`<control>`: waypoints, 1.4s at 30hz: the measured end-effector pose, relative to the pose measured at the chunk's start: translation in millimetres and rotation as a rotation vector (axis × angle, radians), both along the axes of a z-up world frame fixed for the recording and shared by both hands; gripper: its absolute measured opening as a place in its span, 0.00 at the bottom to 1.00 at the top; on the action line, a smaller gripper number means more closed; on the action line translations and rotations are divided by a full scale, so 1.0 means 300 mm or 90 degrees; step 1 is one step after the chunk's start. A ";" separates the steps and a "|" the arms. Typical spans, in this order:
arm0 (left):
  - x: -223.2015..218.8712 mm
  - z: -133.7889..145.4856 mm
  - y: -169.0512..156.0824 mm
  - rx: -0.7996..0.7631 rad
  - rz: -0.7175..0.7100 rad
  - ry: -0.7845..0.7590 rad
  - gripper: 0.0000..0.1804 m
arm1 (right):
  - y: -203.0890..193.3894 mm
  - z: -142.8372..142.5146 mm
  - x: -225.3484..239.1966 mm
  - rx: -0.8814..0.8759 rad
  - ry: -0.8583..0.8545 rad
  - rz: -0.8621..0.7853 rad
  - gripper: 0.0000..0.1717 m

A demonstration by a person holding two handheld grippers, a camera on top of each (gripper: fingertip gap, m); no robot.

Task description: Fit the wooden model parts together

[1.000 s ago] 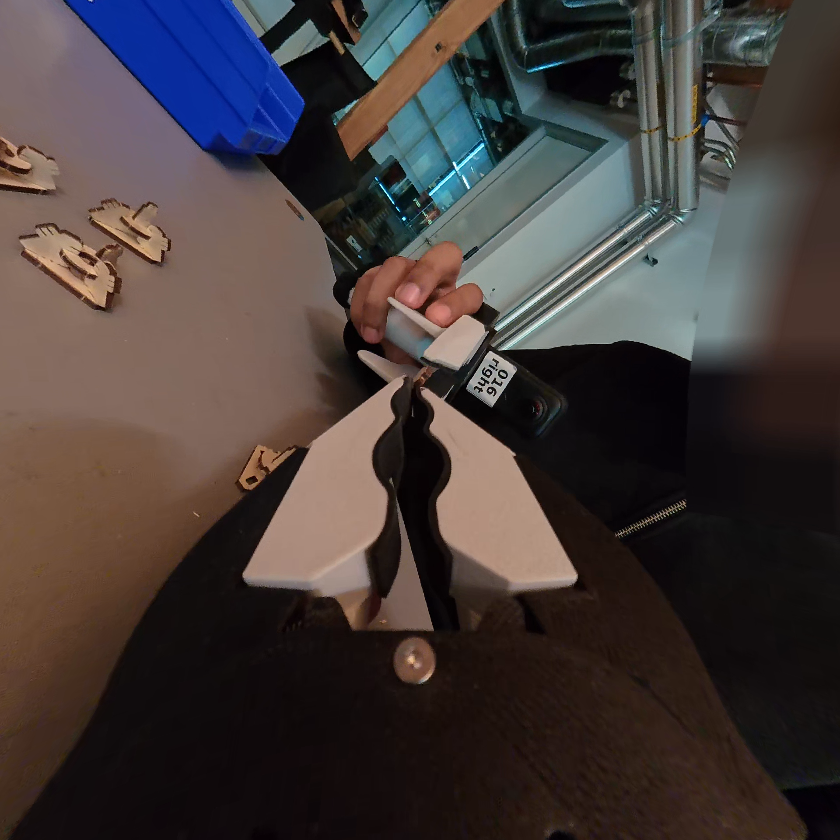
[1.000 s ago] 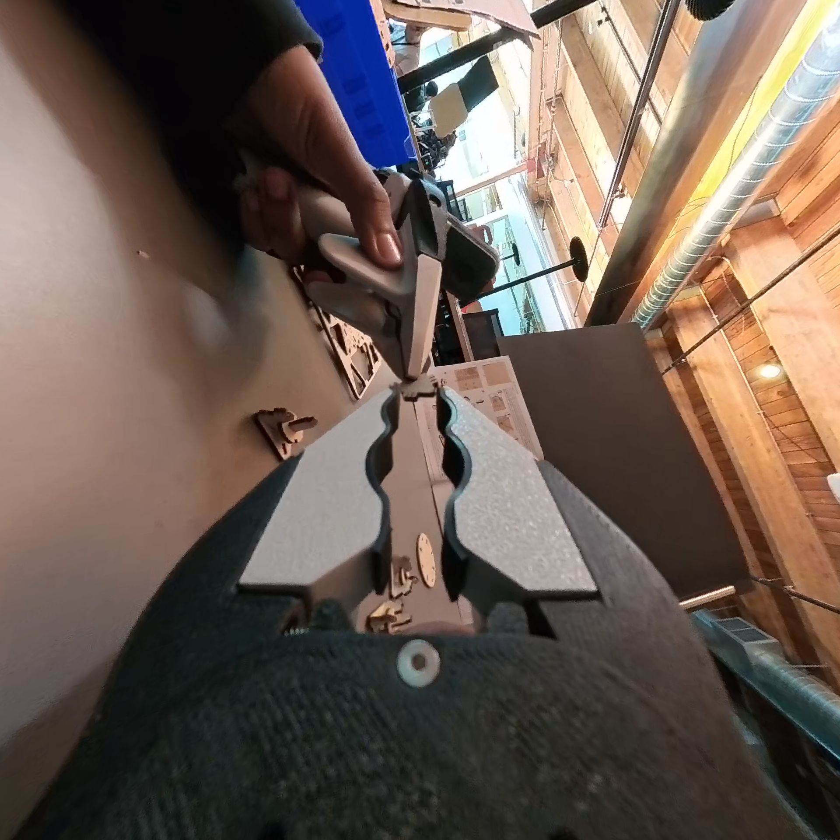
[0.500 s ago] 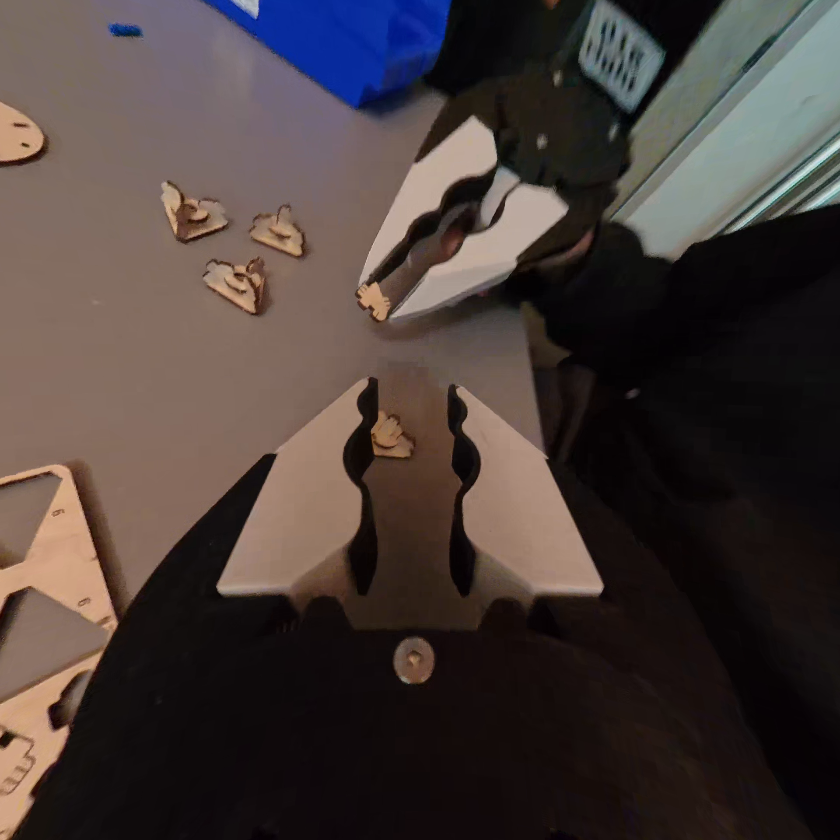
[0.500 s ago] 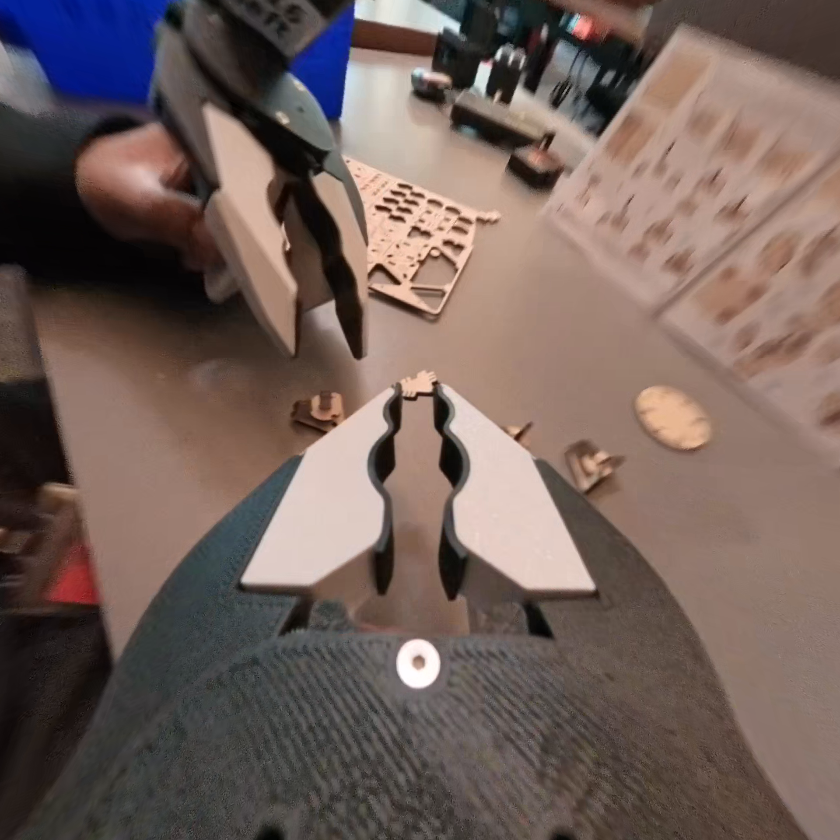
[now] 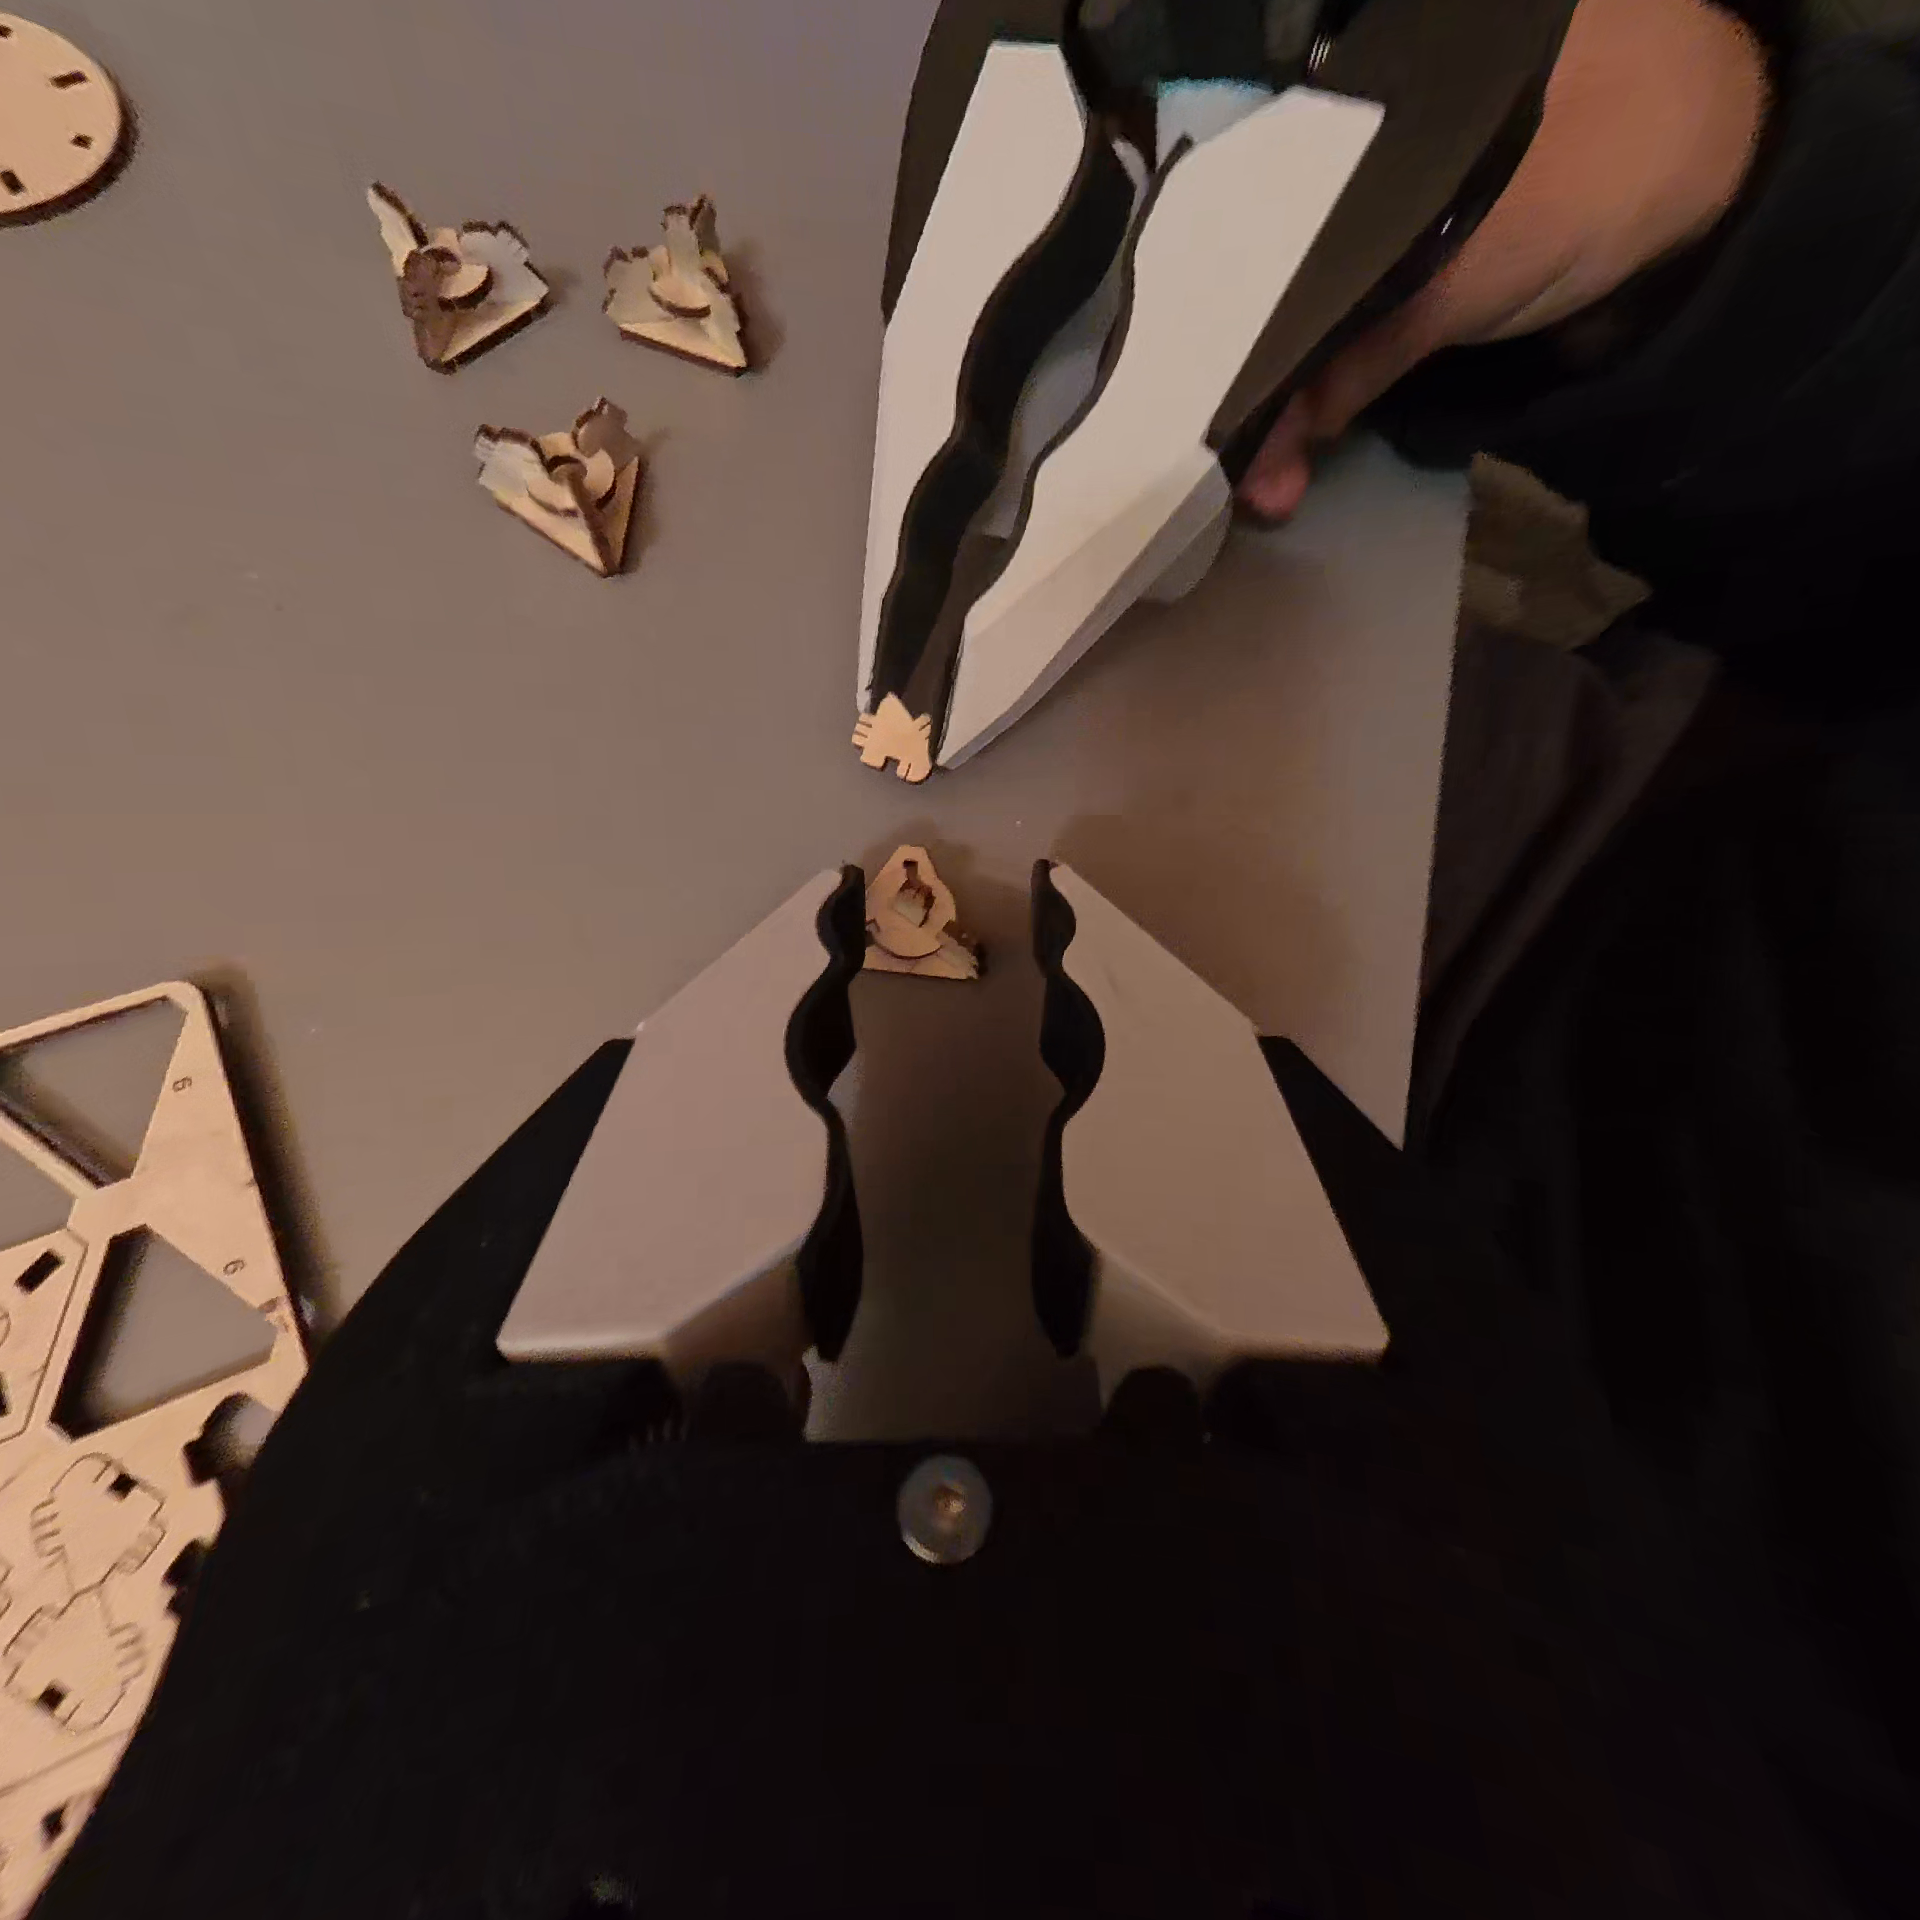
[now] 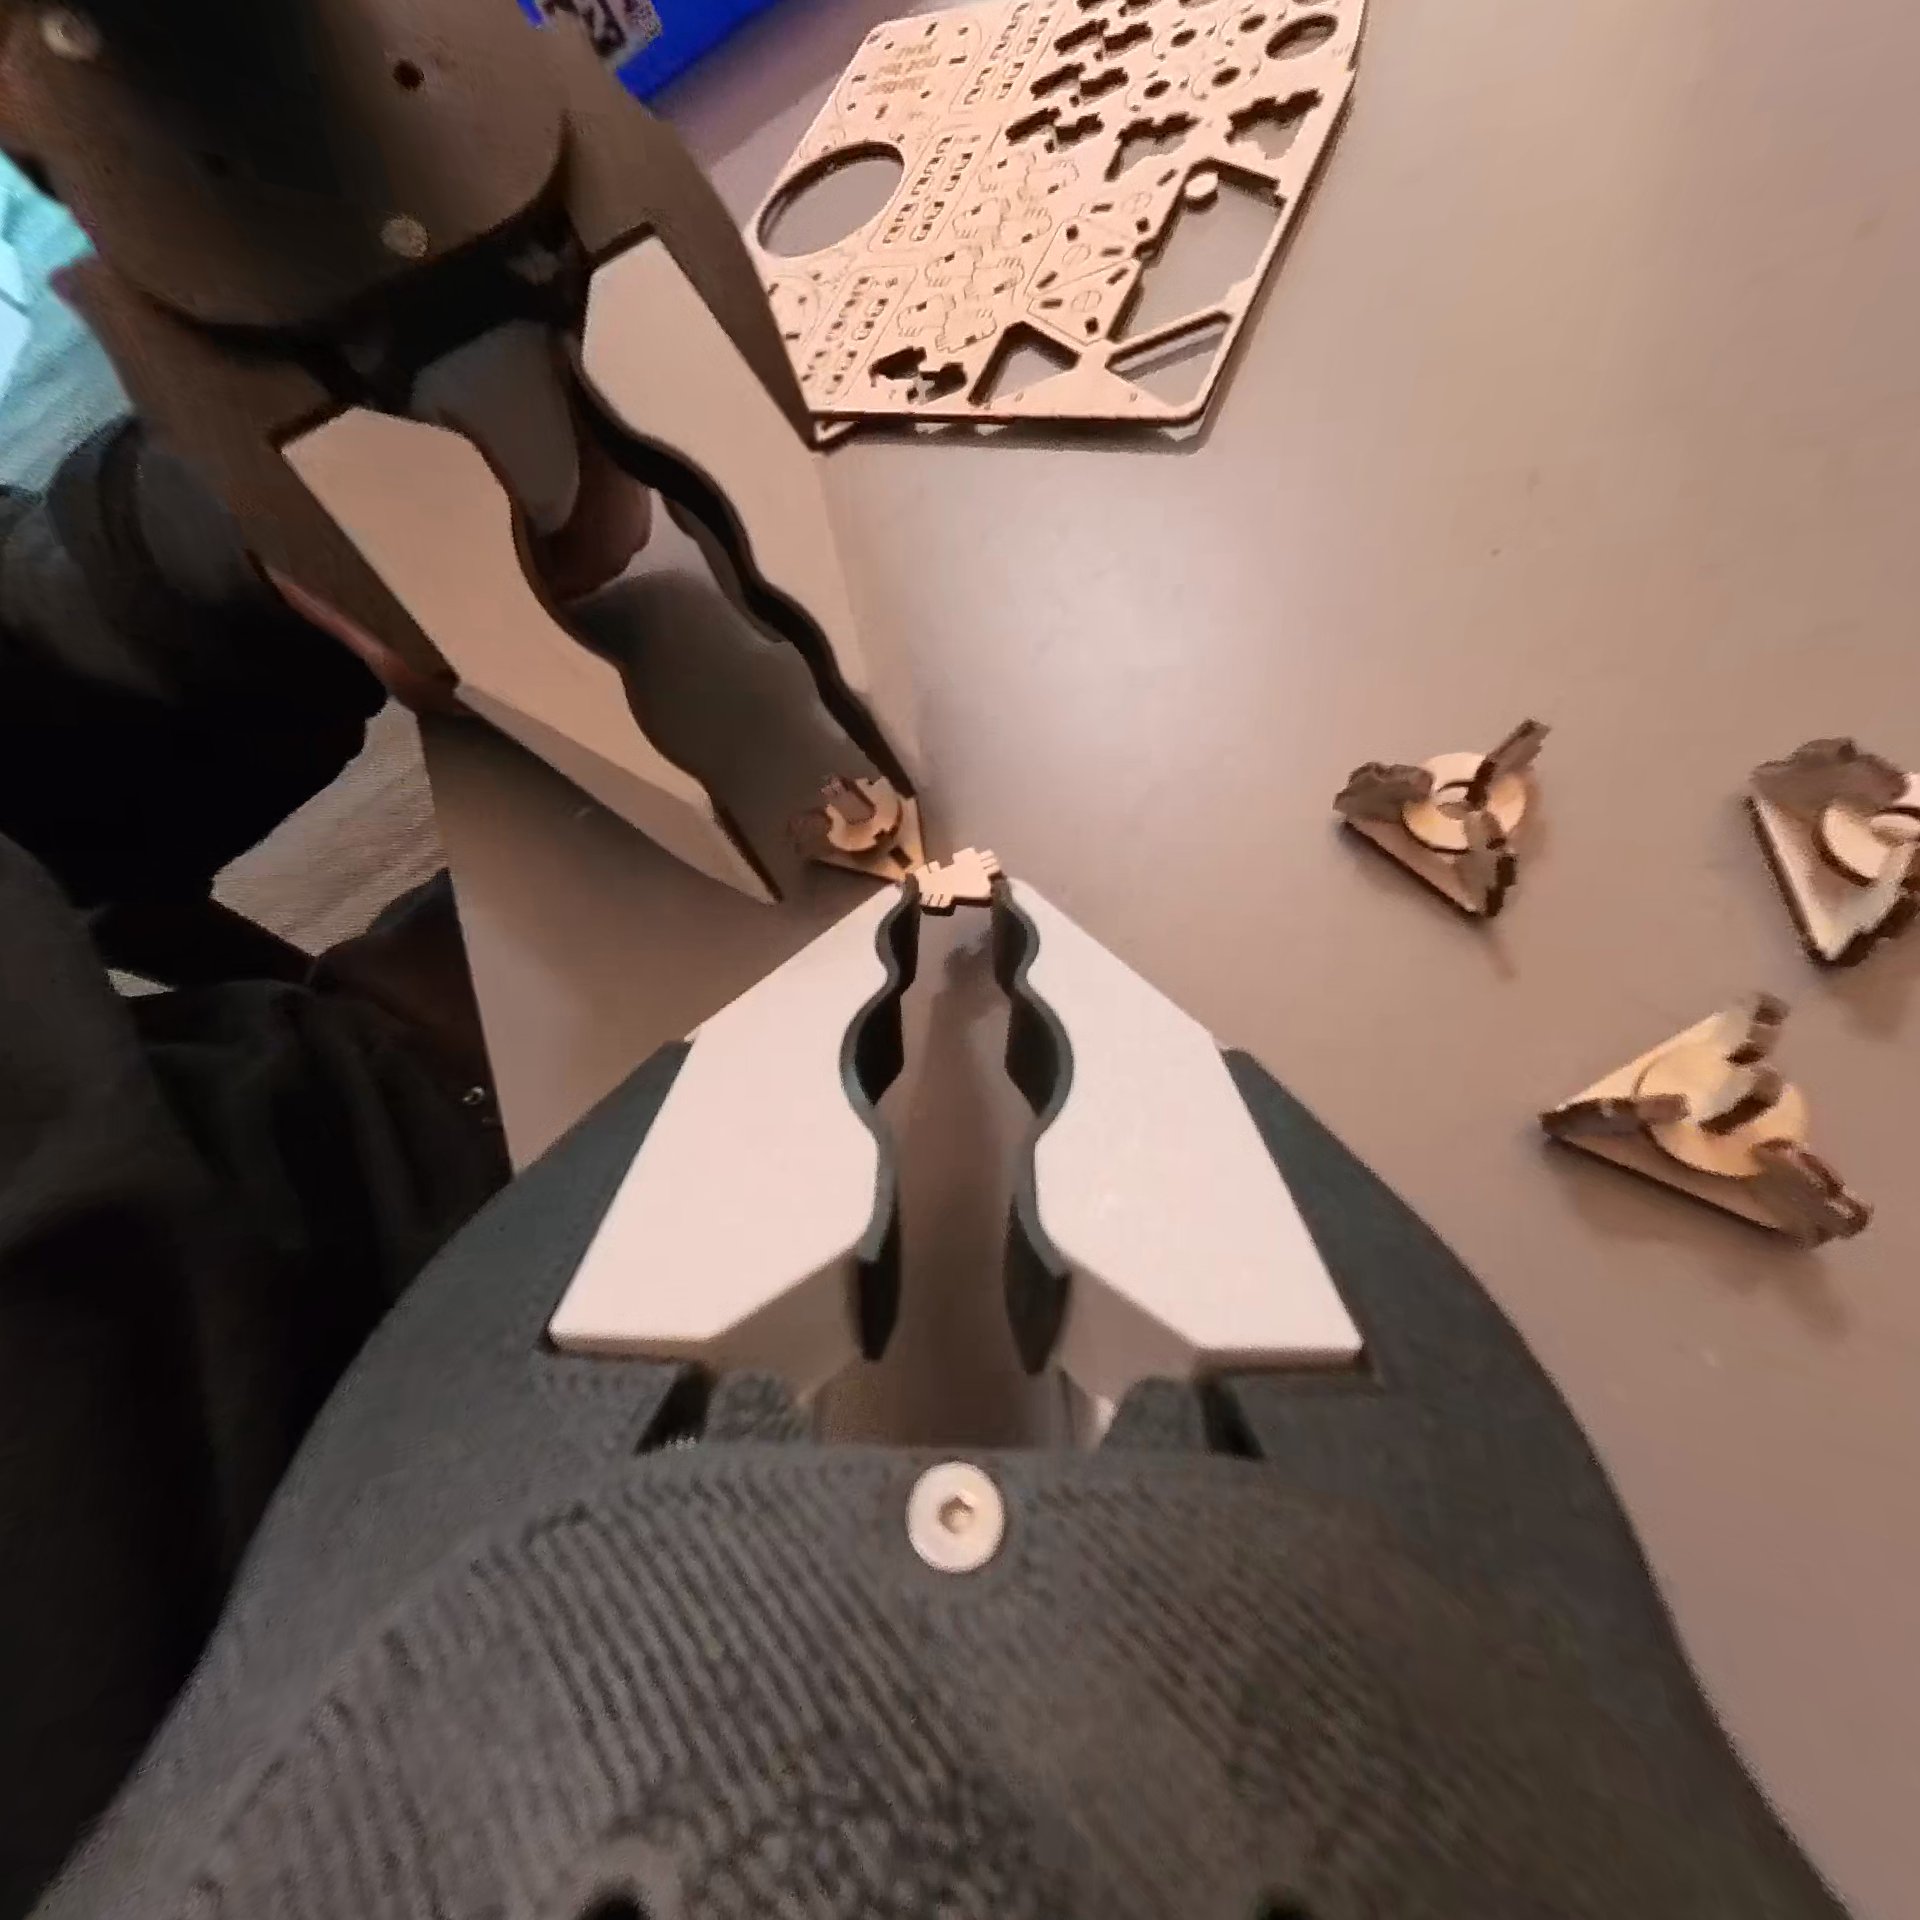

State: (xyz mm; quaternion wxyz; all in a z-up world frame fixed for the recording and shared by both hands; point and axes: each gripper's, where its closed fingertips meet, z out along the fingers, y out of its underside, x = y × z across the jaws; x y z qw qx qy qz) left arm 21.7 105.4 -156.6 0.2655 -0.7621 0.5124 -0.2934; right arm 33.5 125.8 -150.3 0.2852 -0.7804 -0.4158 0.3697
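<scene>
My left gripper (image 5: 945,878) is open just above the grey table (image 5: 416,727). A small triangular wooden assembly (image 5: 914,920) lies on the table between its fingertips, close to the left pad and clear of the right one. It also shows in the right wrist view (image 6: 852,831), between the left gripper's tips. My right gripper (image 6: 951,902) is shut on a small flat notched wooden piece (image 6: 954,881) held at its very tips. In the left wrist view that piece (image 5: 896,743) hangs just beyond the assembly, a short gap away.
Three more triangular wooden assemblies (image 5: 566,488) (image 5: 457,281) (image 5: 675,291) lie to the left. A cut-out wooden sheet (image 6: 1049,208) lies farther off and shows in the left wrist view (image 5: 94,1299). A round wooden disc (image 5: 42,135) lies far left. The table edge (image 5: 1444,831) runs close on the right. My two grippers' fingertips are within a few centimetres of each other.
Both grippers swung down from raised, facing each other, to the table. My left gripper went from shut to open and now straddles the small assembly. My right gripper kept its wooden piece.
</scene>
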 end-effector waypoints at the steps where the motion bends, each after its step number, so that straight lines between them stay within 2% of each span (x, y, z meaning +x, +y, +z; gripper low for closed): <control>1: -0.008 -0.008 0.008 0.015 0.011 0.023 0.16 | 0.001 0.000 0.000 -0.012 0.005 0.000 0.08; 4: -0.027 -0.015 0.025 0.052 0.034 0.066 0.15 | 0.000 0.007 0.001 -0.043 0.027 0.003 0.07; 8: -0.023 -0.015 0.006 0.043 0.022 0.072 0.11 | -0.004 0.000 -0.002 -0.060 0.027 0.008 0.08; 14: -0.015 -0.014 0.017 0.097 0.007 0.069 0.10 | -0.027 -0.019 -0.016 -0.067 0.007 0.029 0.07; 20: 0.003 0.018 0.018 0.209 -0.030 0.042 0.10 | -0.047 0.029 -0.019 -0.241 0.142 0.005 0.07; 24: 0.015 0.054 0.015 0.292 -0.040 0.030 0.10 | -0.041 0.038 -0.013 -0.262 0.166 0.001 0.07; 32: 0.016 0.046 0.020 0.319 -0.038 0.050 0.10 | -0.056 0.050 -0.013 -0.289 0.188 0.021 0.07; 42: 0.023 0.045 0.008 0.400 -0.067 0.084 0.10 | -0.072 0.038 -0.011 -0.273 0.157 0.034 0.07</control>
